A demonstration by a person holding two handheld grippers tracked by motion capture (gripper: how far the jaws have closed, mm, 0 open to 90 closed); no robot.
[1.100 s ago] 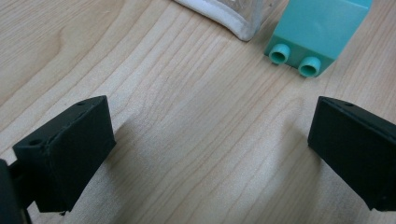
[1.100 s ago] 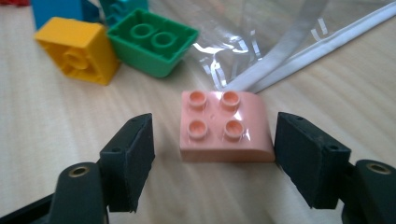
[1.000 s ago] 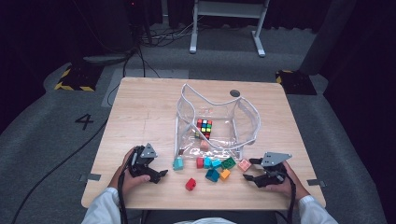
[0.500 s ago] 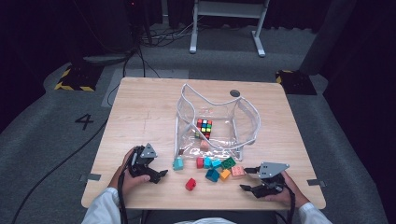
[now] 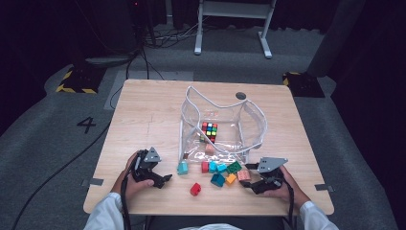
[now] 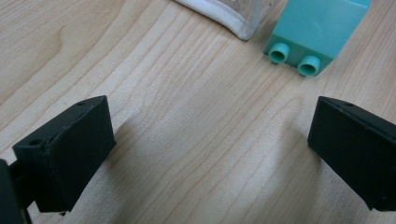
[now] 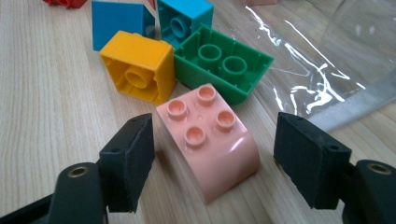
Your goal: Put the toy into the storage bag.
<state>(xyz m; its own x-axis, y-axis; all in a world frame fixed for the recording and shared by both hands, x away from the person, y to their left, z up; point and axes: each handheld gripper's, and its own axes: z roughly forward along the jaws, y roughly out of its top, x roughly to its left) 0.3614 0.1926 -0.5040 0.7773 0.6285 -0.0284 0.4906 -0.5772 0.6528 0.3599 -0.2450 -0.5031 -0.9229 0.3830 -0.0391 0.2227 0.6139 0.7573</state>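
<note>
A wooden counter [image 5: 143, 120] carries everything. On it, past the middle, stands a clear plastic bag [image 5: 222, 124] with a white cord rim, its mouth open upward. Inside the bag sits a colour-tiled puzzle cube [image 5: 209, 131], and a small pinkish piece lies near the bag's front wall, too small to tell more.

Just in front of the bag lies a loose cluster of toy bricks. The green brick [image 7: 223, 63] lies upside down beside the bag's edge, touching the yellow brick [image 7: 138, 66], also upside down. Behind those are two blue bricks [image 7: 182, 21]. A teal brick [image 6: 317, 32] lies on its side at the bag's near left corner, studs facing the left gripper. A red brick [image 5: 195, 189] sits apart, nearer the counter's front edge.

The pink brick [image 7: 210, 140], with four studs on top and a rounded front, stands upright on the counter just in front of the green one. It sits between the jaws of the right gripper [image 7: 212, 161], which have just been opening; they are spread, with a gap on each side, and neither pad presses on the brick.

The left gripper [image 6: 205, 154] rests low over bare wood, near the teal brick but apart from it, its jaws spread wide with nothing between them.
</note>
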